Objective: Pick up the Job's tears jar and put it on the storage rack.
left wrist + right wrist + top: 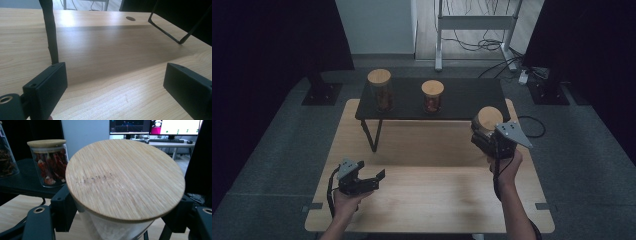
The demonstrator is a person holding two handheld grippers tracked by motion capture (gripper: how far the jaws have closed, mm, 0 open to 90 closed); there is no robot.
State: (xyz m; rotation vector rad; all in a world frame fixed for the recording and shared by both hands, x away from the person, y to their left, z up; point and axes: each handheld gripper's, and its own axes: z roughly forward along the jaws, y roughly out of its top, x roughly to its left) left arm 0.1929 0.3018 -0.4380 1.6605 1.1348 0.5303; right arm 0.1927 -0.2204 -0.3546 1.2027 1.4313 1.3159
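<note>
— Nearest the lens, low in the right gripper view, sits a glass jar (117, 230) with a round bamboo lid (125, 180). What has it?

— Both black jaws of the right gripper (492, 142) press on the glass just under that lid, one each side. From above, jar and gripper sit right of centre in the frame, lifted off the wooden table (437, 200), beside the right end of the black shelf (462, 100).

— And the other hand?

— Lower left of the high view: the left gripper (377, 180) is just above the tabletop, jaws spread wide, nothing between them.

— Anything on the shelf?

— Two more lidded jars: a tall jar (380, 90) upper left, and a shorter jar (432, 96) with reddish contents at centre.
</note>
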